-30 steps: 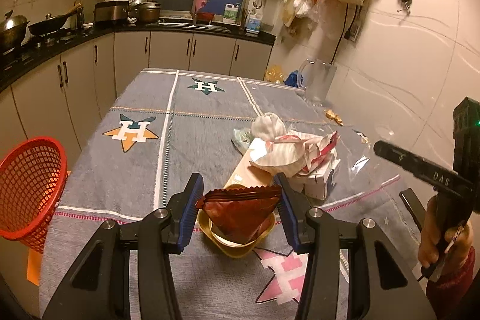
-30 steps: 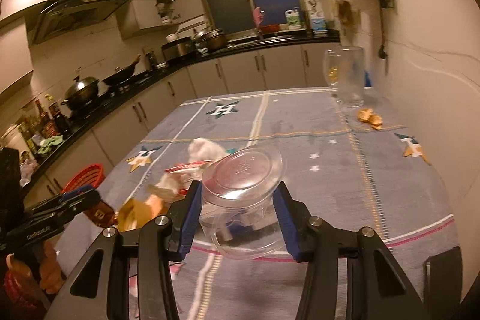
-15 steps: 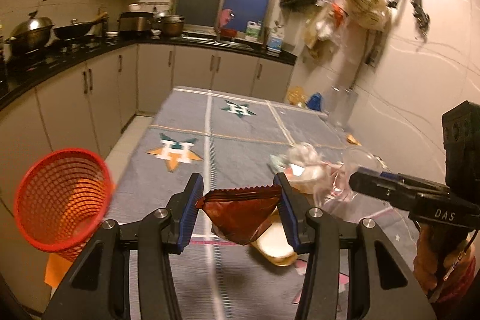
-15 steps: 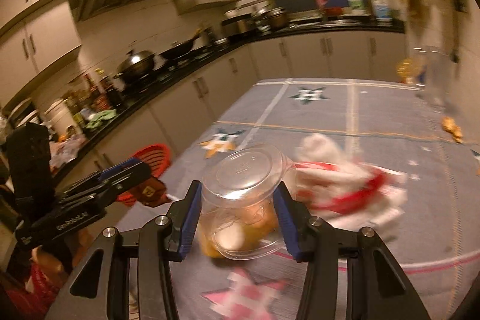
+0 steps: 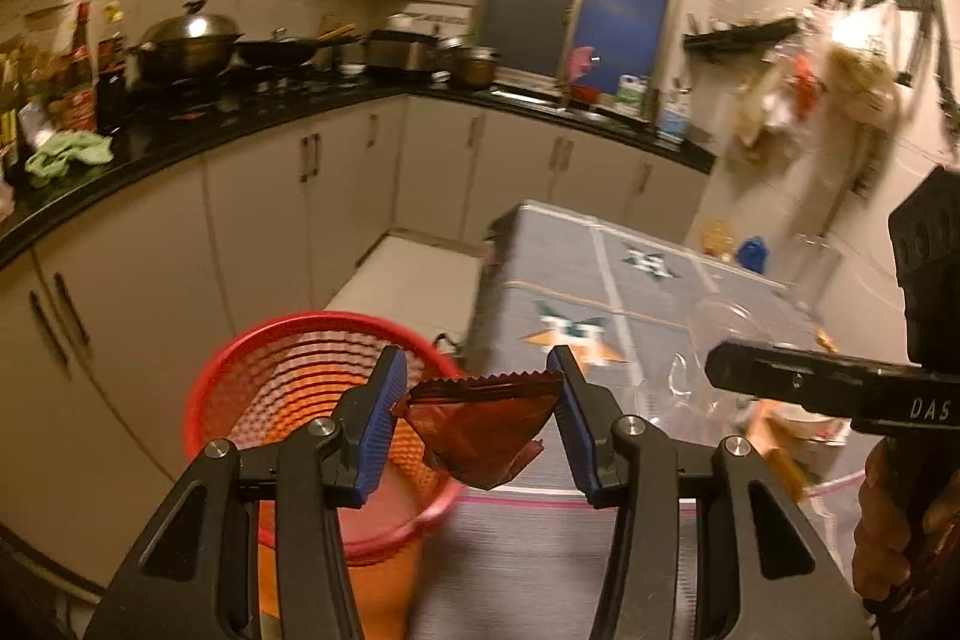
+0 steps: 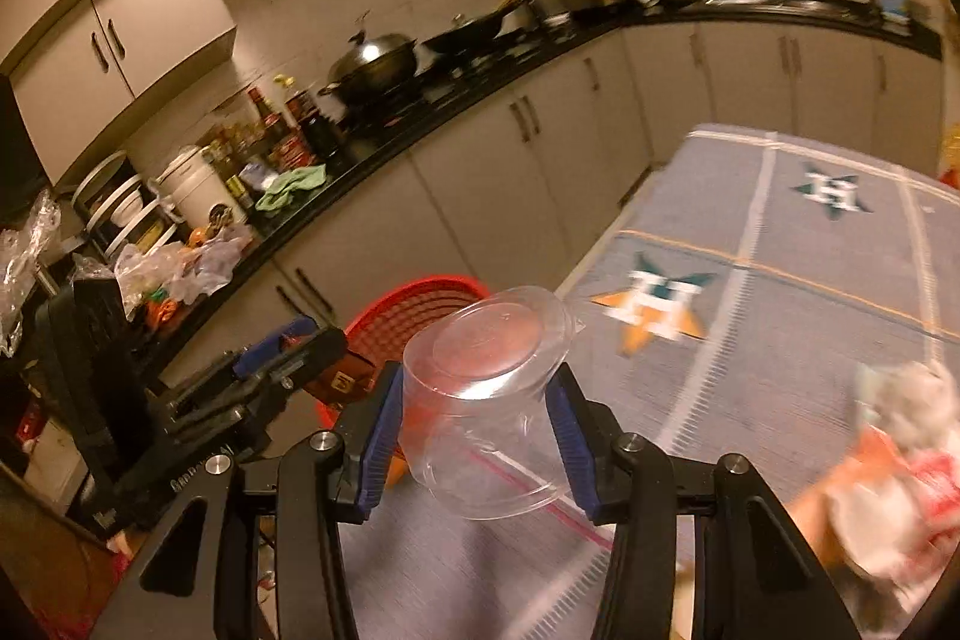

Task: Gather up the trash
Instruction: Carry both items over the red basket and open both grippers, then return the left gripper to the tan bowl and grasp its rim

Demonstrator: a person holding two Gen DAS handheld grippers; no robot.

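Over the red basket (image 5: 240, 388) now hangs the left tool's (image 5: 477, 418) wrapper (image 5: 480, 430).

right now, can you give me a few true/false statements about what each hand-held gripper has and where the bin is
1. The left hand-held gripper holds a brown wrapper. True.
2. The right hand-held gripper is empty. False: it is shut on a clear plastic container.
3. The red basket stands on the table. False: it stands on the floor beside the table.
4. The wrapper already lies in the basket. False: it is between the fingers.
5. Crumpled trash lies on the table. True.
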